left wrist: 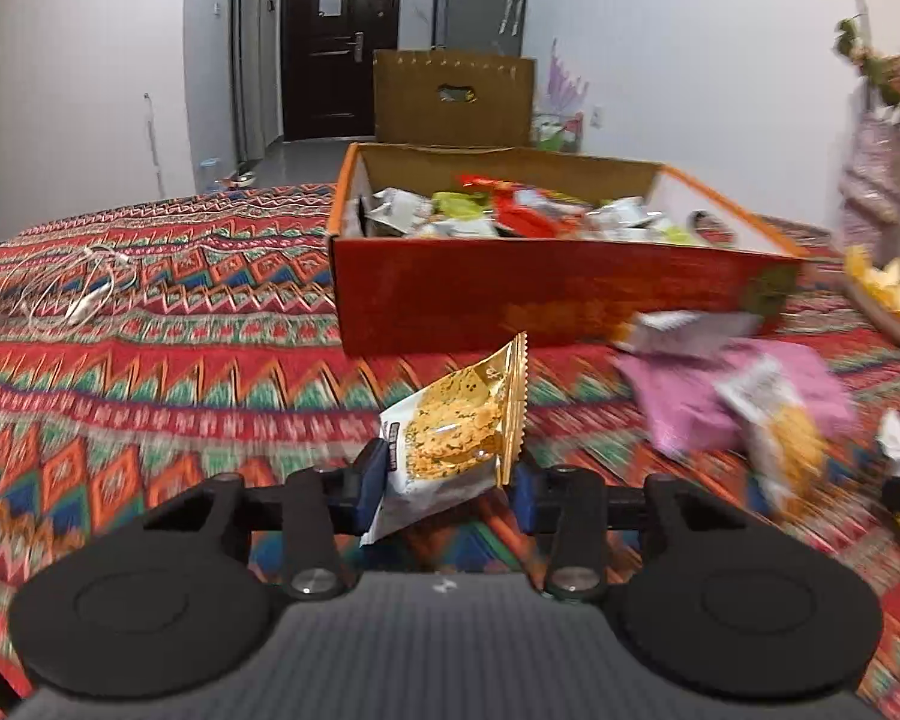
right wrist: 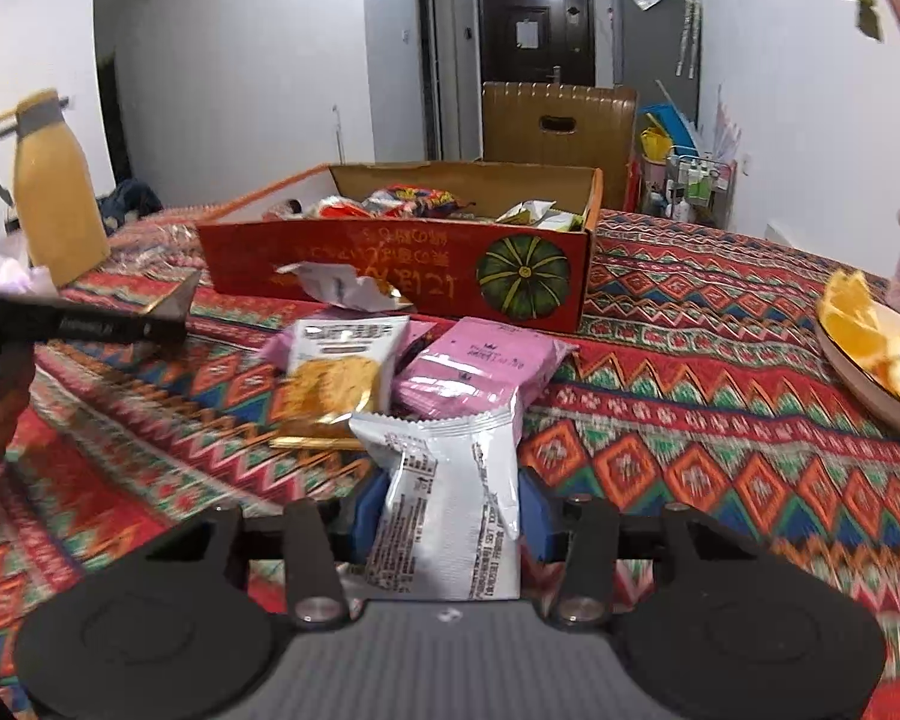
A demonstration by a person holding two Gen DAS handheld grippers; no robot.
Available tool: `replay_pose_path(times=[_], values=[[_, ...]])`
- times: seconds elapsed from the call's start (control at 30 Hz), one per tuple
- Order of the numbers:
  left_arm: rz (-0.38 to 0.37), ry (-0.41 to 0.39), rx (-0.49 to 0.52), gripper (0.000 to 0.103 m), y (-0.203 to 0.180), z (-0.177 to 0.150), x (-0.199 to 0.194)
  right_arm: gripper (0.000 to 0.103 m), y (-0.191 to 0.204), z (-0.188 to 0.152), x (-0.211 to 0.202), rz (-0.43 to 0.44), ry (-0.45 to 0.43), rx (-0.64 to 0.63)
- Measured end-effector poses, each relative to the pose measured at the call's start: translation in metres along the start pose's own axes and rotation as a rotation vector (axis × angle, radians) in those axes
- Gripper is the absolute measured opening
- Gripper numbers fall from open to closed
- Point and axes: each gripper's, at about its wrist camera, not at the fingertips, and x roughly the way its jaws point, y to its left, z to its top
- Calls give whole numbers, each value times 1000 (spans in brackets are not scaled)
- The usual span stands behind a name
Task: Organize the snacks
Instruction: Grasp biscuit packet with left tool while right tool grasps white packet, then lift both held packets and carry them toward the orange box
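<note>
My left gripper (left wrist: 447,474) is shut on a gold-and-white cracker packet (left wrist: 450,438), which stands up between the blue pads above the patterned cloth. Behind it sits the red cardboard box (left wrist: 546,300), filled with several snack packets. My right gripper (right wrist: 450,516) is shut on a white snack packet (right wrist: 450,498) with its printed back facing me. Just beyond lie a pink packet (right wrist: 480,372), another gold cracker packet (right wrist: 336,372) and a crumpled white wrapper (right wrist: 342,288) in front of the same red box (right wrist: 390,276).
A plate of orange slices (right wrist: 870,348) sits at the right edge. A yellow thermos jug (right wrist: 54,192) stands at the left, and a white cable (left wrist: 78,288) lies coiled on the cloth. A brown box (left wrist: 453,99) stands behind the table.
</note>
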Motion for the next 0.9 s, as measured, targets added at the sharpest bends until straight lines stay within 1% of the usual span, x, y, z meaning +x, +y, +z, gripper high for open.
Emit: replay_pose_path(times=[0.07,0.17,0.33,0.43,0.5,0.67,0.77,0.9], values=[[-44,-19,-19,41,-4,-14,-30,46,5,-9,-18,-2,-12,24],[-83,-28,-46,41,-10,-36,-73,46,14,-26,-48,1,-21,74],[-124,-77,-108,41,-21,-74,-150,46,41,-56,-102,1,-67,102],[-153,-93,-153,41,-27,-96,-186,46,56,-69,-129,-9,-98,112],[-166,-95,-173,41,-29,-108,-203,46,68,-78,-145,-12,-115,100],[-166,-121,-164,41,-35,-130,-244,46,99,-98,-177,10,-132,53],[-170,-148,-161,41,-36,-136,-261,46,110,-108,-187,26,-132,45],[-164,-167,-169,41,-34,-143,-275,46,118,-116,-196,21,-133,46]])
